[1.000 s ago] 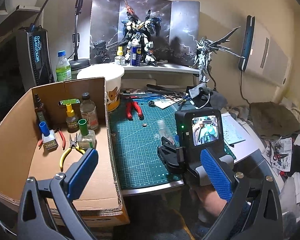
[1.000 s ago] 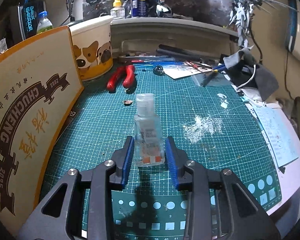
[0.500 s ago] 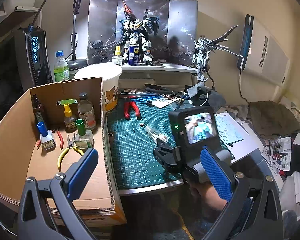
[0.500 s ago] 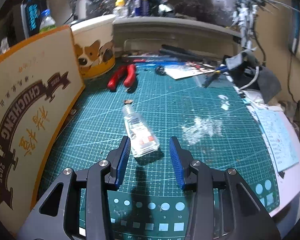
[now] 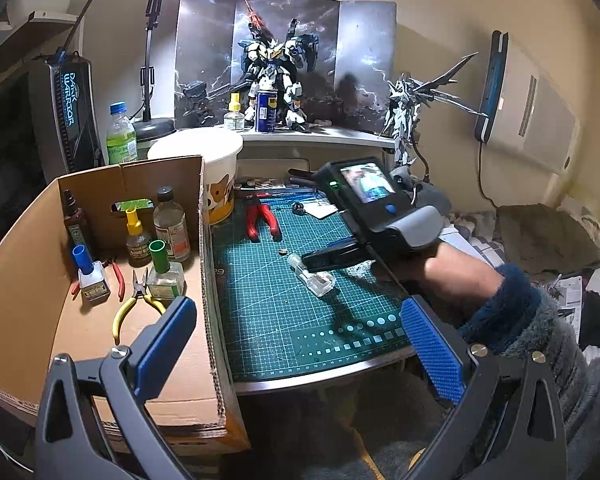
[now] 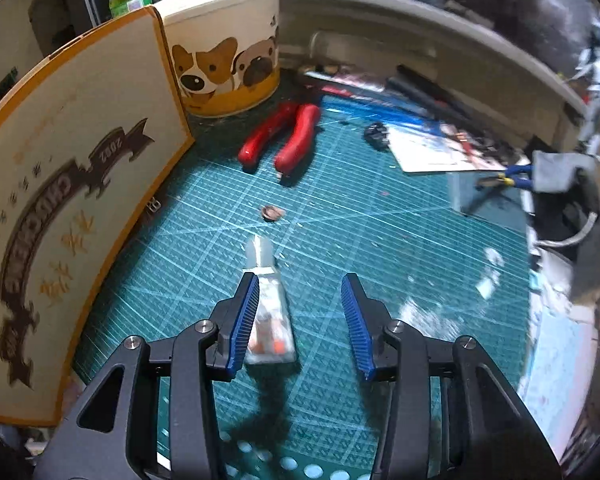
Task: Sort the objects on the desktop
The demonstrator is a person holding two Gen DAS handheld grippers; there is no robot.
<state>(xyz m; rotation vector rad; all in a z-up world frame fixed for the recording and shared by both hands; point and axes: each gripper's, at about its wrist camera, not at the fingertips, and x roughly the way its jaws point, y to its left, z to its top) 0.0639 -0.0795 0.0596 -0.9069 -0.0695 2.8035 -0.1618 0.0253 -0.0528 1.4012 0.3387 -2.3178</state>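
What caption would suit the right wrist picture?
Open right gripper over a small clear bottle lying on the green cutting mat, red-handled pliers beyond.

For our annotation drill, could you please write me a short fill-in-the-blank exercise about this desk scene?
1. The small clear bottle lies on its ____ on the green cutting mat.
2. The pliers on the mat have ____ handles.
3. The cardboard box holds pliers with ____ handles.
4. The right gripper is ____.

Missing words: side; red; yellow; open
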